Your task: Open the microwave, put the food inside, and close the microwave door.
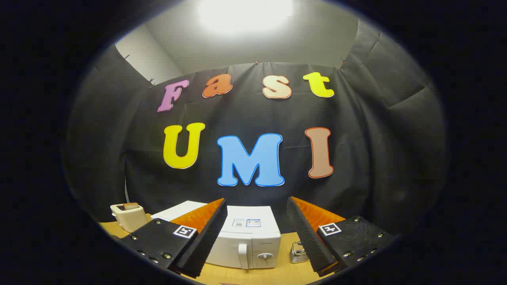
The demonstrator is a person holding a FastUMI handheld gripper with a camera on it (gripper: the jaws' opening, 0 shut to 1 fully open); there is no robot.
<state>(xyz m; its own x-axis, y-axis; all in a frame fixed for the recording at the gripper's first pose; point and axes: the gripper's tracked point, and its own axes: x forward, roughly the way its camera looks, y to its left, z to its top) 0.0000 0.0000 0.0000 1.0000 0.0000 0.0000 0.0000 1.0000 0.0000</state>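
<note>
hand-held gripper (256, 206): fingers apart, empty | microwave (247, 237): closed, just beyond fingers

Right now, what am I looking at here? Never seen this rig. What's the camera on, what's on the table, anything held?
The camera rides on a hand-held two-finger gripper and looks forward along it. The two black ribbed wedges with orange sides are its fingers, spread apart and holding nothing. Between and beyond them, a white microwave stands on a wooden table, door shut, with handle and dial facing the camera. Past the left finger is a cream toaster. By the right finger sits a small shiny metal object, too small to identify.
</note>
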